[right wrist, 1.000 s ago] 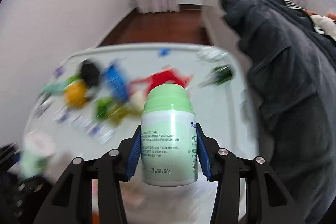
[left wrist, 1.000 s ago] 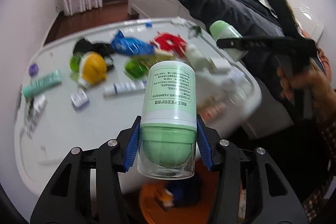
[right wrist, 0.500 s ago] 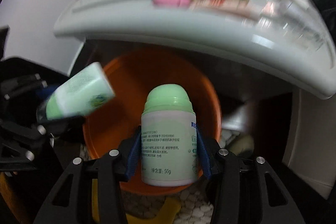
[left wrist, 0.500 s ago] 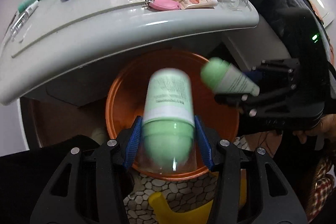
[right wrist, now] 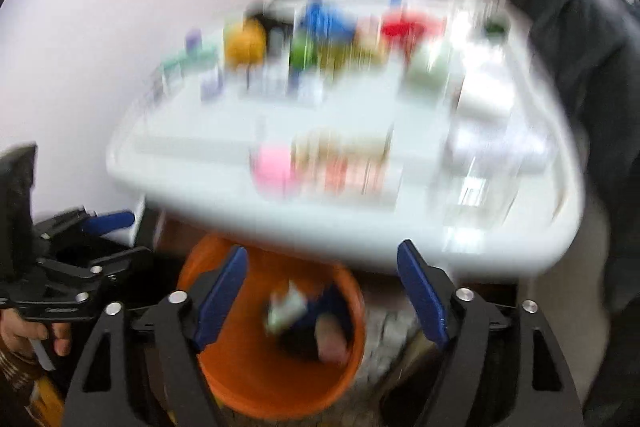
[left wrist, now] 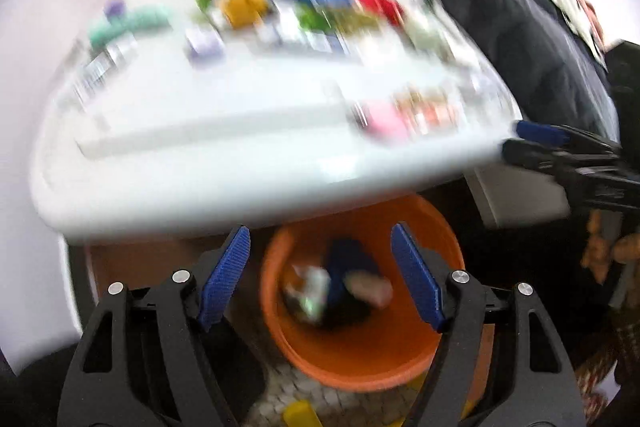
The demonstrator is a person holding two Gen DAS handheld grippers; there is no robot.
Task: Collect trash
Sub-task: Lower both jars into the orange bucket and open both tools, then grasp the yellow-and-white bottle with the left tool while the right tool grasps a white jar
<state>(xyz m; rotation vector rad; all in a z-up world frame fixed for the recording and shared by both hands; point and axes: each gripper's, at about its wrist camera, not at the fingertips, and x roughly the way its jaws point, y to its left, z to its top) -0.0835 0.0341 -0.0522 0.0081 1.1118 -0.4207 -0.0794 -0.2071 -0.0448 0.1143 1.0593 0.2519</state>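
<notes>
Left gripper (left wrist: pixel 320 277) and right gripper (right wrist: pixel 322 291): jaws just opened wide, nothing between. Dropped trash low in orange bin (left wrist: pixel 400 367), near, under tabletop (left wrist: pixel 240 155) edge. Risk: blurred fast sweep toward far clutter, knocking items off.

Each gripper (left wrist: pixel 320 275) (right wrist: pixel 322 287) has a black angular frame, ribbed blue pads (left wrist: pixel 226 277) and round silver screws (left wrist: pixel 181 275).
</notes>
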